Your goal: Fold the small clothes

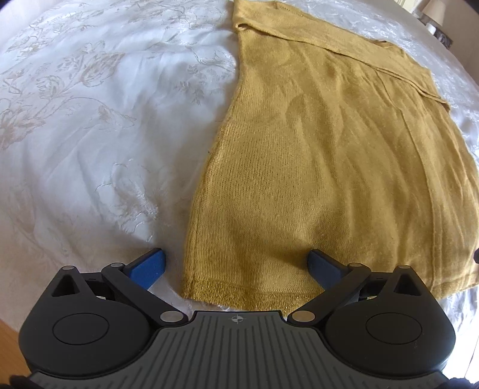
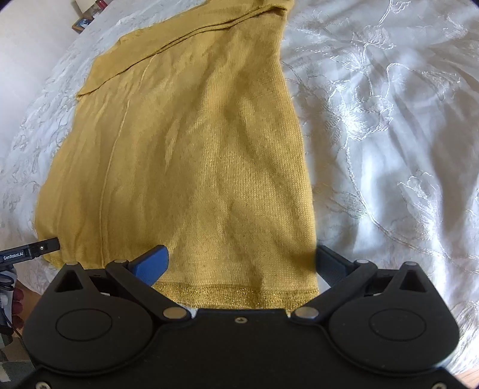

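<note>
A mustard-yellow knit garment (image 1: 323, 155) lies flat on the white bedspread, its hem toward me and its sleeves folded in at the far end. It also shows in the right wrist view (image 2: 194, 155). My left gripper (image 1: 236, 263) is open, its blue pads (image 1: 149, 264) straddling the hem's left corner just above the cloth. My right gripper (image 2: 239, 263) is open, straddling the hem's right corner. The tip of the left gripper (image 2: 36, 250) shows at the left edge of the right wrist view.
The white embroidered bedspread (image 1: 89, 134) spreads to the left of the garment and to its right (image 2: 389, 149). A lamp and small items (image 1: 434, 18) stand beyond the bed's far edge. Shelved objects (image 2: 86, 18) sit at the far left.
</note>
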A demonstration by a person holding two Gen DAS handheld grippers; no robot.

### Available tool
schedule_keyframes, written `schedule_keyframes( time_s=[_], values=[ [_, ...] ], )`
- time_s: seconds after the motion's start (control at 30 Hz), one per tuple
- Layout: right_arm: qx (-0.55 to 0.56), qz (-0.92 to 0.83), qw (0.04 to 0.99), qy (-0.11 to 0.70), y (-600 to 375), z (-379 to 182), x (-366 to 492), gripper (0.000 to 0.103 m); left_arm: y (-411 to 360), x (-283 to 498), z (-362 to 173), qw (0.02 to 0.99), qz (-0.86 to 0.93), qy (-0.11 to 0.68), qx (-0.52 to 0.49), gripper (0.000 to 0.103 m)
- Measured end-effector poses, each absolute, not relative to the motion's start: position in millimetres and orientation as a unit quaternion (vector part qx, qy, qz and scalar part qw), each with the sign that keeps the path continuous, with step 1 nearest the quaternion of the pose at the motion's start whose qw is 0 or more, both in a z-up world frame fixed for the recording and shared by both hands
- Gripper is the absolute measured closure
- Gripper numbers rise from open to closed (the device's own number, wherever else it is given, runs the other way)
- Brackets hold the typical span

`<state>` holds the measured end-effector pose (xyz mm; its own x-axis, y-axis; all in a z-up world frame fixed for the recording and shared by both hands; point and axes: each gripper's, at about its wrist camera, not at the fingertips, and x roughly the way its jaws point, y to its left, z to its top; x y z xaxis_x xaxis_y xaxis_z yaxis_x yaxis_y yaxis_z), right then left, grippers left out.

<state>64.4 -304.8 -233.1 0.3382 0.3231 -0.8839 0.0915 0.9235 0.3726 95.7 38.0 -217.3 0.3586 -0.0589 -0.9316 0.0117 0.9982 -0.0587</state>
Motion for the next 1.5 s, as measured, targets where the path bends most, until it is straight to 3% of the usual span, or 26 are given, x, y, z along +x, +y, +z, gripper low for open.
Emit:
schedule_keyframes(
  time_s=[0.47, 0.53, 0.6, 0.63, 0.7, 0.77, 0.8, 0.9, 1.13, 1.5],
  values=[
    [0.241, 0.09, 0.792, 0.553, -335, -245, 42, 0.0, 60, 104, -228, 0.813, -0.058, 0.579, -0.04, 0.001],
    [0.244, 0.083, 0.782, 0.567, -335, -245, 41, 0.0, 64, 103, -224, 0.814, -0.06, 0.576, -0.038, 0.01],
    [0.241, 0.081, 0.773, 0.582, -332, -245, 38, 0.001, 67, 101, -218, 0.817, -0.068, 0.571, -0.041, 0.034],
    [0.238, 0.084, 0.77, 0.586, -330, -245, 37, 0.008, 69, 100, -215, 0.818, -0.072, 0.568, -0.044, 0.041],
    [0.24, 0.091, 0.769, 0.585, -327, -242, 36, 0.036, 71, 97, -209, 0.819, -0.079, 0.567, -0.047, 0.066],
    [0.263, 0.105, 0.762, 0.582, -328, -240, 34, 0.075, 72, 93, -204, 0.819, -0.085, 0.565, -0.053, 0.084],
    [0.27, 0.111, 0.761, 0.579, -328, -239, 33, 0.082, 72, 92, -202, 0.82, -0.088, 0.563, -0.057, 0.091],
    [0.273, 0.12, 0.777, 0.555, -326, -221, 30, 0.085, 73, 87, -191, 0.827, -0.089, 0.552, -0.065, 0.096],
    [0.302, 0.123, 0.818, 0.475, -344, -172, 36, 0.085, 83, 94, -148, 0.851, -0.087, 0.505, -0.117, 0.096],
    [0.338, 0.067, 0.848, 0.404, -359, -143, 96, 0.085, 78, 168, -109, 0.88, -0.109, 0.44, -0.142, 0.096]
  ],
)
